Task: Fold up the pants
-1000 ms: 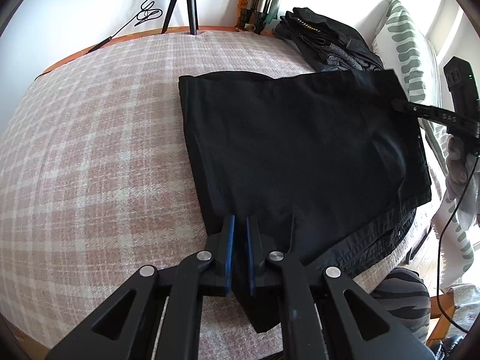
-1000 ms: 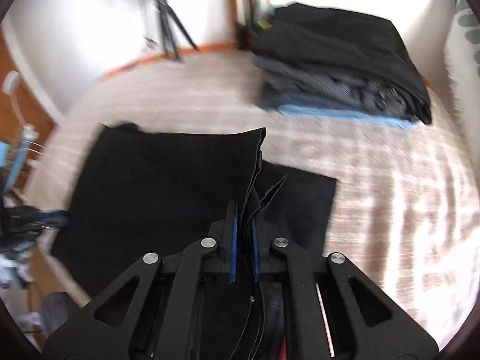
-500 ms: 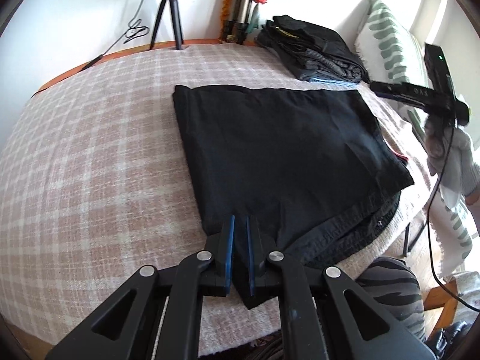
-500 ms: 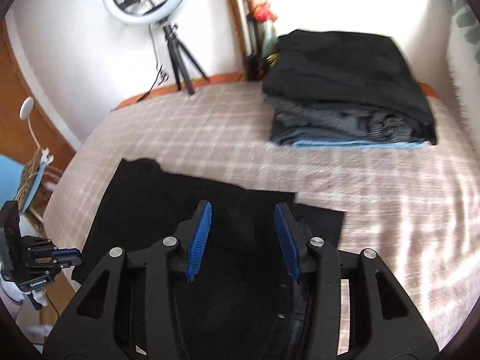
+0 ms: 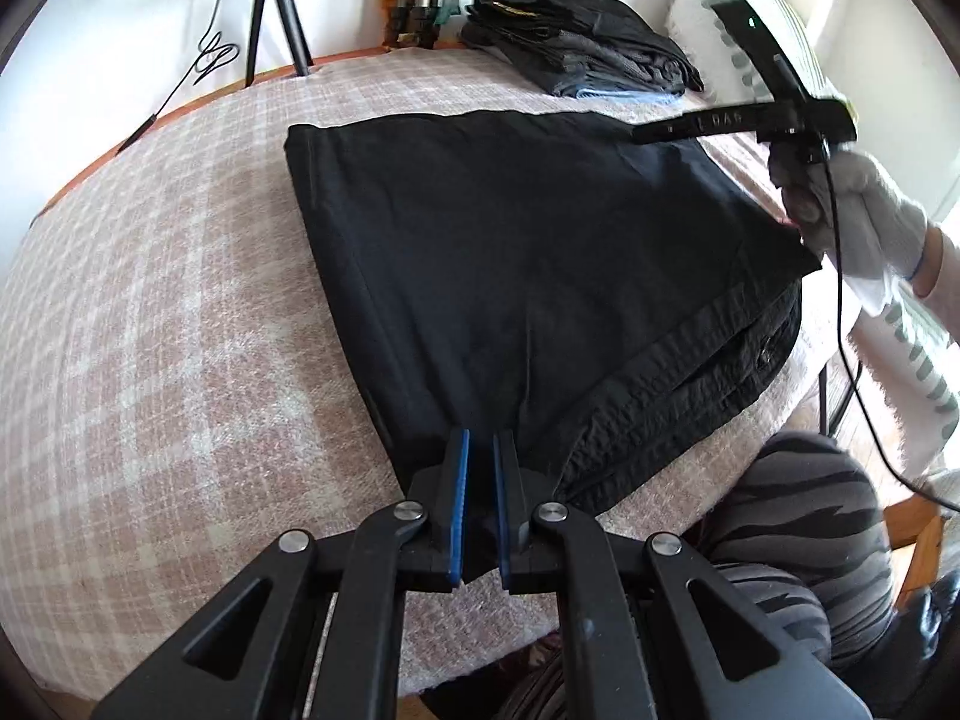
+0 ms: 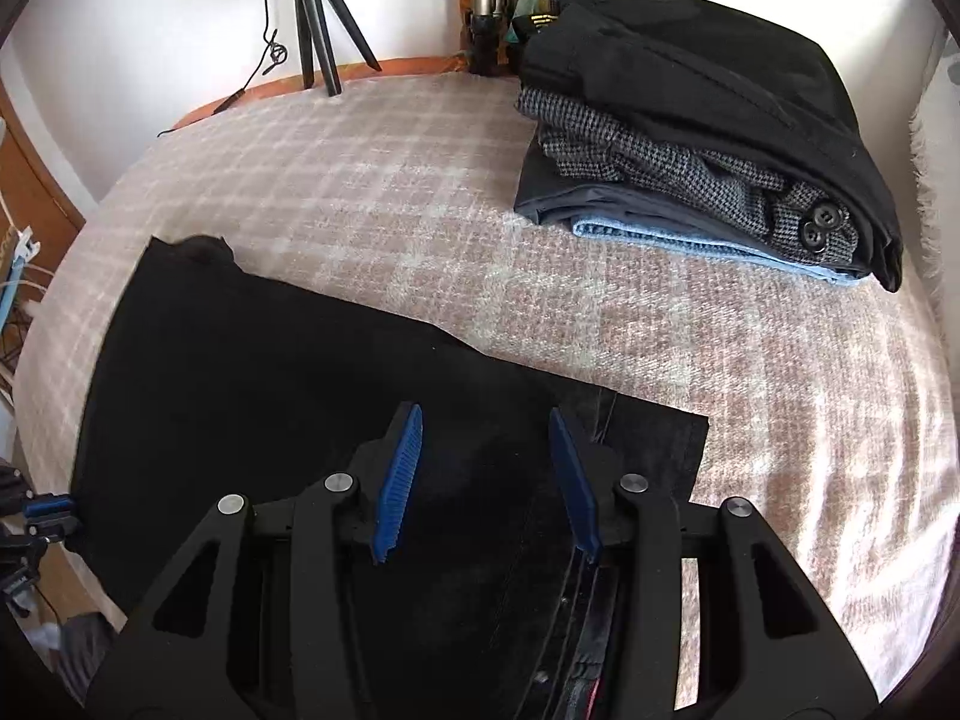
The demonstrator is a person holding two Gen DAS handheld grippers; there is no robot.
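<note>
Surface: pinkish plaid blanket point(image 5: 180, 312) over a bed, white wall behind, a tripod point(image 5: 276, 6) standing at the far edge.

Left gripper point(image 5: 478, 468): blue pads nearly together, clamped on the near corner of the black pants point(image 5: 540, 252). Fabric sits right between the fingers, so I'd call that a real pinch.

Pants: middle of the blanket, already doubled over into a flat rectangle, with the crinkly waistband point(image 5: 678, 408) peeking out under the top layer on the near-right side.

Right gripper point(image 6: 486, 480): fingers spread wide, hovering over the right end of the pants point(image 6: 300, 420), holding nothing. The left view catches it from outside, held in a white-gloved hand point(image 5: 858, 222).

Far right: stack of folded clothes point(image 6: 708, 120), well apart from the pants, plus a green-striped pillow point(image 5: 756, 18).

Step, my guess: one fold just laid down, right side let go. Next probably means releasing the left corner too, or re-gripping on both ends for another fold across, then sending it to the stack.

Hard to see: whether the layers line up underneath, black on black hides seams. Near edge of the pants is blocked by the gripper bodies in both views. Can't tell if the right pads touch the cloth.
</note>
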